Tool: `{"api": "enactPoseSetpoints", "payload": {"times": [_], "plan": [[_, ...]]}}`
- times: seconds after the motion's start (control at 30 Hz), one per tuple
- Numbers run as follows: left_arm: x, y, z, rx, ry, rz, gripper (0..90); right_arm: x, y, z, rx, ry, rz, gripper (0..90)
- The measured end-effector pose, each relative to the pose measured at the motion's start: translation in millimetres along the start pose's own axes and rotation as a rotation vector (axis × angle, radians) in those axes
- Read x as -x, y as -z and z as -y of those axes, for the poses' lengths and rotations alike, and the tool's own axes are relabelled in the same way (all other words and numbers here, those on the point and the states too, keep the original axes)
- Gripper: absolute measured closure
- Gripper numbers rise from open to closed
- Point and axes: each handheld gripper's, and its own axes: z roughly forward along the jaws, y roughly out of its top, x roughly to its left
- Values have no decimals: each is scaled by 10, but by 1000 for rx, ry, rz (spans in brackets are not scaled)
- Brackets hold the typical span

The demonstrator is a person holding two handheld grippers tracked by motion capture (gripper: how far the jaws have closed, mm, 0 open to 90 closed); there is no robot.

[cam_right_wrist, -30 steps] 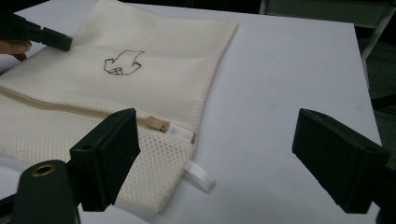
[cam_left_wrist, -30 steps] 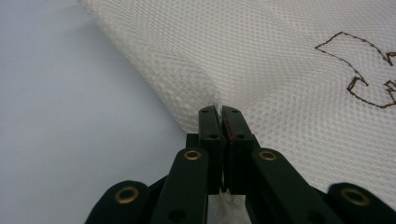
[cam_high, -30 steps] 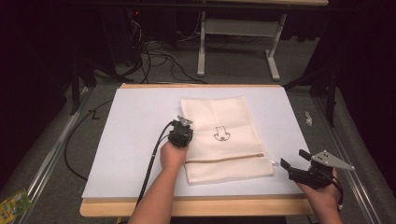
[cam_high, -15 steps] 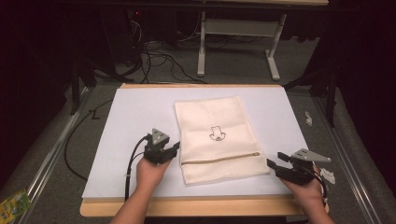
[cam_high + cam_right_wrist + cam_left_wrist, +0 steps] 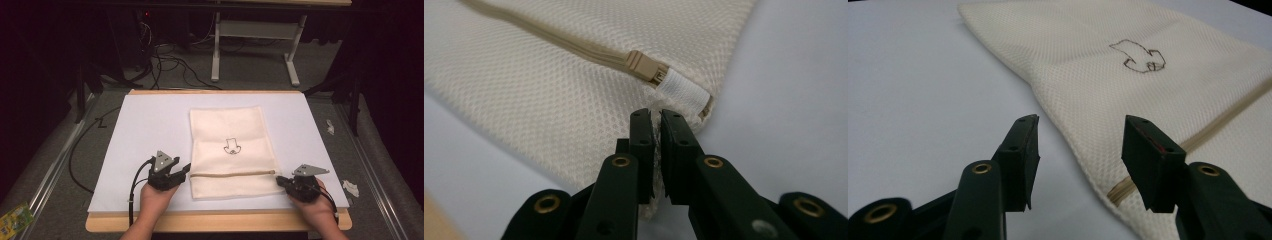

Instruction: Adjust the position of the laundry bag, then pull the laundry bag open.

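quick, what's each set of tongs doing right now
Left tongs: open, holding nothing, at the left edge of the mesh bag.
Right tongs: have just been closing, now shut on the mesh bag's edge by the zipper pull.

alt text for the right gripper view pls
The right gripper has just closed its two black jaws on the edge of a cream mesh bag, just below the zip's tan slider and white end tab. The bag lies on a white table.
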Motion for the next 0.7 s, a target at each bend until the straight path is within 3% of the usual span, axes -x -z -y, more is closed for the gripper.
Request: {"api": "enactPoseSetpoints", "payload": {"times": [0.13, 0.17, 0.2, 0.23, 0.27, 0.33, 0.47, 0.7], "plan": [[-17, 1, 0, 3, -1, -3, 494, -145, 83, 69, -16, 41, -44, 838], [-28, 7, -12, 9, 4, -3, 492, -180, 118, 76, -1, 43, -42, 748], [-28, 7, -12, 9, 4, -3, 492, -180, 118, 76, -1, 43, -42, 748], [-26, 19, -32, 17, 2, -2, 489, -159, 162, 49, 40, 11, -45, 673], [-26, 19, -32, 17, 2, -2, 487, -159, 162, 49, 40, 11, -45, 673], [-11, 21, -50, 25, 4, 7, 479, -100, 219, 27, 100, -27, 0, 618], [74, -43, -98, 27, -2, 30, 460, -5, 183, 51, 88, -82, 42, 605], [218, -149, -148, 19, -9, 49, 420, 43, 90, 47, 66, -131, 32, 569]]}}
